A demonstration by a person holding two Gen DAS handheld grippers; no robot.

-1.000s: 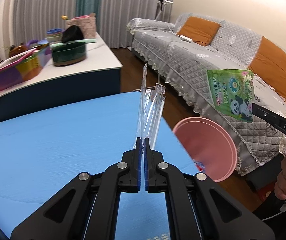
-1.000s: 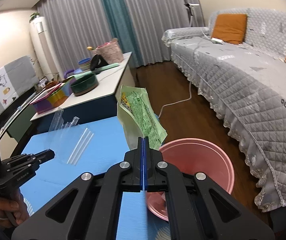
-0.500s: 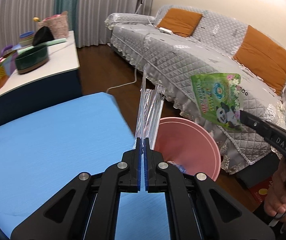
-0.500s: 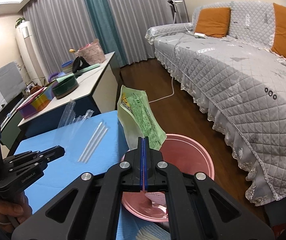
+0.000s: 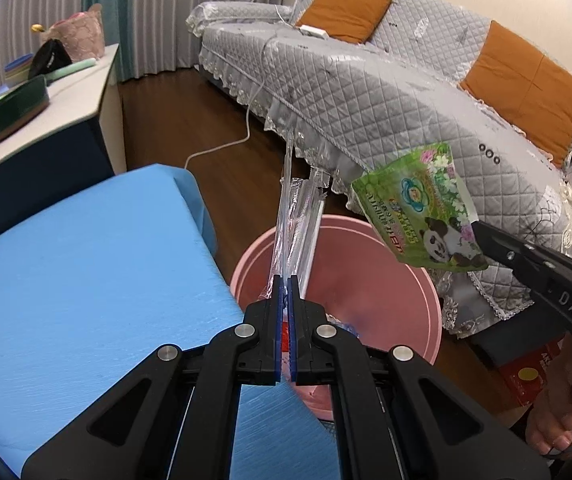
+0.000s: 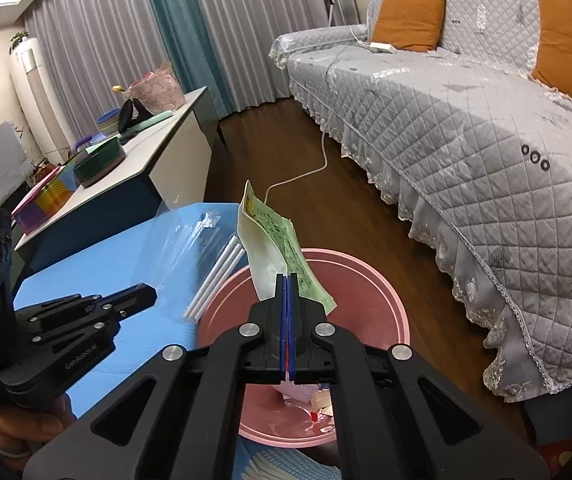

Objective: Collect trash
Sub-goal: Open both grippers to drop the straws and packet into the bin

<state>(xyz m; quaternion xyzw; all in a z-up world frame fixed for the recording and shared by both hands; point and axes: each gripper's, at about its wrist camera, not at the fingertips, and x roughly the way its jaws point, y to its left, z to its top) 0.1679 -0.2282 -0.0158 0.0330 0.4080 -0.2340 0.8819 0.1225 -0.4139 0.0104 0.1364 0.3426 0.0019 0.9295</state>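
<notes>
Trash was held over the bin in both views. From the left wrist camera, the left gripper [image 5: 284, 280] was clamped on the bottom edge of a clear plastic sleeve of white straws [image 5: 296, 220], which stood up and away from the jaws above the near-left rim of the pink bucket [image 5: 414, 280]. To the right, the right gripper [image 5: 476, 228] pinched a corner of a green panda snack pouch [image 5: 418, 216], which hung over the bucket's far right rim. The blue table [image 5: 85, 260] lay to the left.

From the right wrist camera, the right gripper [image 6: 287, 278] was closed on the pouch's [image 6: 273, 248] lower edge, its pale back and green printed side rising above the bucket [image 6: 366, 280], where some scraps already lay. At left, the left gripper [image 6: 145, 292] held the sleeve [image 6: 205, 264] over the table edge, just beside the bucket.

Both pieces looked feather-light, thin and floppy. The film seemed slippery, so an edge pinch probably suited it, and each would likely flutter down rather than drop straight.
</notes>
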